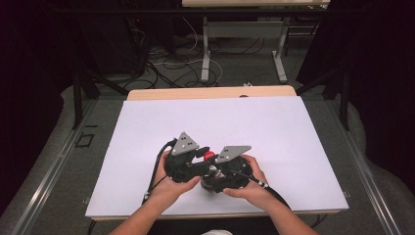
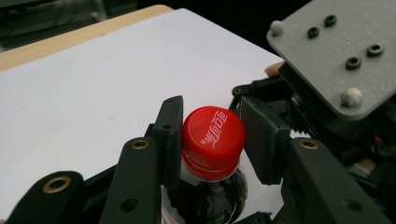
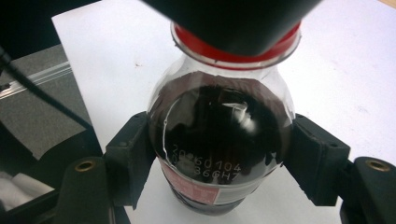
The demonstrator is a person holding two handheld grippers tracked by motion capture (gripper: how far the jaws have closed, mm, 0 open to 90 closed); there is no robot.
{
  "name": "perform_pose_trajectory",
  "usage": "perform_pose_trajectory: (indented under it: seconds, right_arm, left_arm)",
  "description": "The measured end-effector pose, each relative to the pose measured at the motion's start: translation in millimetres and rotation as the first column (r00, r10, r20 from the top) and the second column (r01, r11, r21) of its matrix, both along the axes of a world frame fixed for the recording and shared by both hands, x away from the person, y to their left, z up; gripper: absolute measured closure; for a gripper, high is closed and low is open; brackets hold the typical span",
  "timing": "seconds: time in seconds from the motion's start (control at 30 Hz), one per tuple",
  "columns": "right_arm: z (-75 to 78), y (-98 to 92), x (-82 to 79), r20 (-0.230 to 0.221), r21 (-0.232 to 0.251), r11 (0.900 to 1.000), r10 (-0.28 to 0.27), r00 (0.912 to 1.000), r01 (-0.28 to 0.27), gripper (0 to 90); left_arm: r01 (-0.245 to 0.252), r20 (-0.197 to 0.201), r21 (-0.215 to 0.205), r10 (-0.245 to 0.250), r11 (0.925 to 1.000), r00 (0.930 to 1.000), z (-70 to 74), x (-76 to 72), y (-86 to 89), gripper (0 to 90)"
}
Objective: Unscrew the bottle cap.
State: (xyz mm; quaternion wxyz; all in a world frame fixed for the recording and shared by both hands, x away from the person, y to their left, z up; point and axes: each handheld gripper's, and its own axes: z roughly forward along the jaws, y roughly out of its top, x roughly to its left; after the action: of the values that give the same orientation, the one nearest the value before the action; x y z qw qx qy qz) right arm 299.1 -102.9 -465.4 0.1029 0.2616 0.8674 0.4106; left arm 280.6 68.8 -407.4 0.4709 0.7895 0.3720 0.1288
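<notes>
two grippers meet over one small cola bottle near the front middle of the white table, just ahead of the person's hands. the bottle stands upright, dark drink inside, red cap on top, label low on the body.

the step in hand looks like unscrewing the cap: body braced, top gripped, the twist itself not yet done, since the cap sits fully down on the neck ring.

the right gripper has its jaws closed onto the bottle's shoulder, one pad pressed against each side of the clear plastic, holding it steady. the left gripper comes in from above and to the side; its jaws are drawn narrow around the cap, the left pad flat against the cap's ridged side and the right pad at its other edge, so i judge it clamped on the cap.

next the left hand needs a turn about the bottle's upright axis while the right keeps its squeeze firm, else the whole bottle will spin with the cap. the smooth curved shoulder could slip between the pads.
</notes>
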Motion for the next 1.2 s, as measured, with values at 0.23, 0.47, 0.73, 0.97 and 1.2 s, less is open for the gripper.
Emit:
perform_pose_trajectory:
  seconds: [0.23, 0.47, 0.73, 0.97, 1.2]
  right_arm:
    - [-0.5, -1.8, 1.5, -0.003, -0.002, 1.0, -0.003, 1.0, 0.003, 29.7]
    - [-0.7, -2.0, 2.3, -0.019, 0.016, 1.0, 0.018, 0.9997, -0.017, 29.7]
    - [1.2, -3.5, 2.4, -0.026, 0.031, 0.999, 0.038, 0.9989, -0.037, 29.7]
    - [2.1, -2.7, 1.4, -0.03, 0.028, 0.998, 0.057, 0.9979, -0.056, 29.7]
    - [1.3, -1.6, 0.2, -0.022, 0.03, 0.998, 0.05, 0.9985, -0.049, 29.7]
  left_arm:
    - [0.044, -0.026, -0.051, -0.046, 0.9977, 0.9986, -1.9, 6.9, 3.0, 52.1]
    - [0.155, -0.005, -0.06, -0.155, 0.9861, 0.9878, 3.6, 12.2, 15.0, 43.1]
    - [0.253, 0.003, -0.016, -0.253, 0.9675, 0.9676, 10.6, 16.6, 27.1, 45.7]
    - [0.292, 0.007, -0.037, -0.292, 0.9558, 0.9565, 4.1, 24.6, 28.6, 49.9]
    - [0.312, 0.014, -0.043, -0.312, 0.9491, 0.9501, 1.4, 27.1, 24.9, 53.4]
